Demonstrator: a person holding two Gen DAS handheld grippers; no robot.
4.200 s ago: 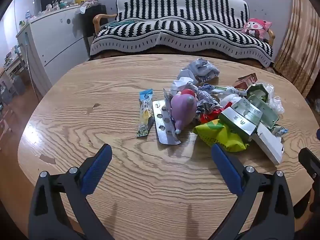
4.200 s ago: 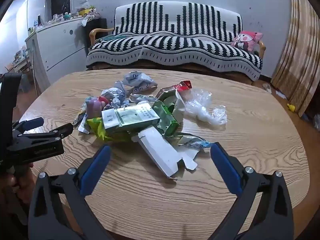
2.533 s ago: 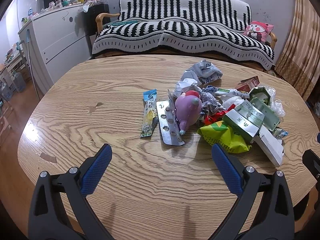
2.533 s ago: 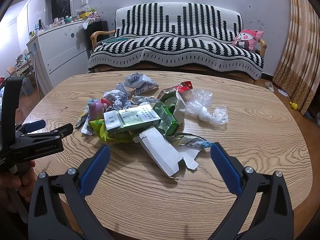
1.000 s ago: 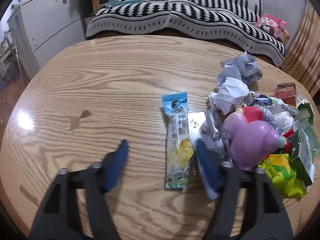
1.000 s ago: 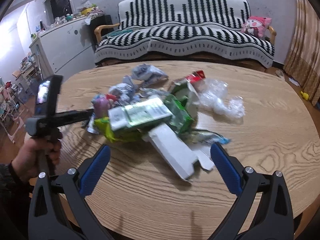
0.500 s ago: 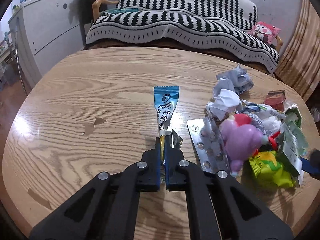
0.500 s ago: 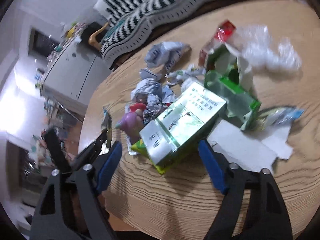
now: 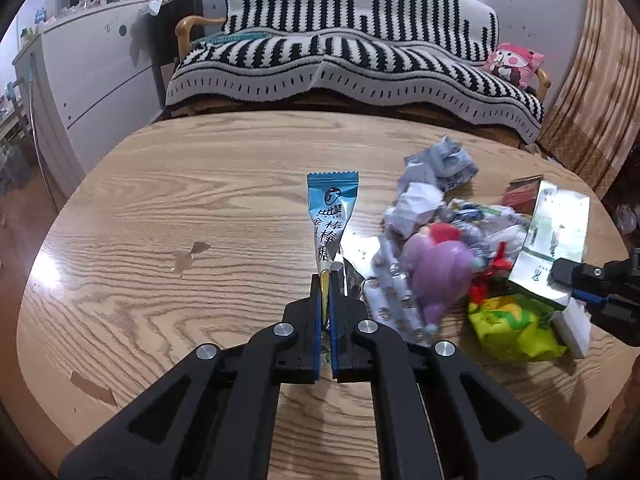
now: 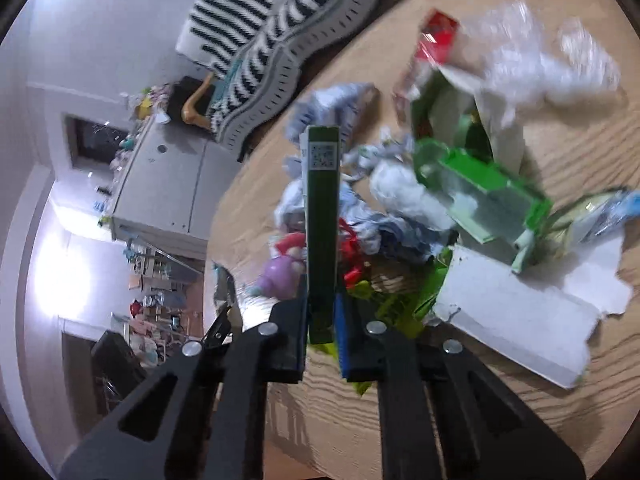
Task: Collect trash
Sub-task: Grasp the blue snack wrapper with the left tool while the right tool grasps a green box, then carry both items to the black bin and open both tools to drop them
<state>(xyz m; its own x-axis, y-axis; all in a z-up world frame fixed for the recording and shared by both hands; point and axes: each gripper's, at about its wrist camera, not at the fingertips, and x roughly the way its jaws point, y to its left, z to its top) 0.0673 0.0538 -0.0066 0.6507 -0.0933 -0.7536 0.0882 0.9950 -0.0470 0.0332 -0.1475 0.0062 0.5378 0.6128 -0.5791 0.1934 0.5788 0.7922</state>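
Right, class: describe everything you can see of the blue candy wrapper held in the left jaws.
The blue candy wrapper is a long, narrow, glossy plastic sachet: blue at the crimped, zigzag far end, white with dark printed characters in the middle, yellowish near the grip. The left gripper has its jaws shut on the near end, where it is squeezed narrow and widens out toward the far end. It points away from the camera, over the wooden table, just left of the trash pile. Whether its far end still touches the table cannot be told.

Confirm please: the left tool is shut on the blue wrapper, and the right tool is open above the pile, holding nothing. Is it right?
One part is wrong. The right tool is not open: the right wrist view shows it shut on a green box, held on edge. The left tool is indeed shut on the blue wrapper, as the left wrist view shows.
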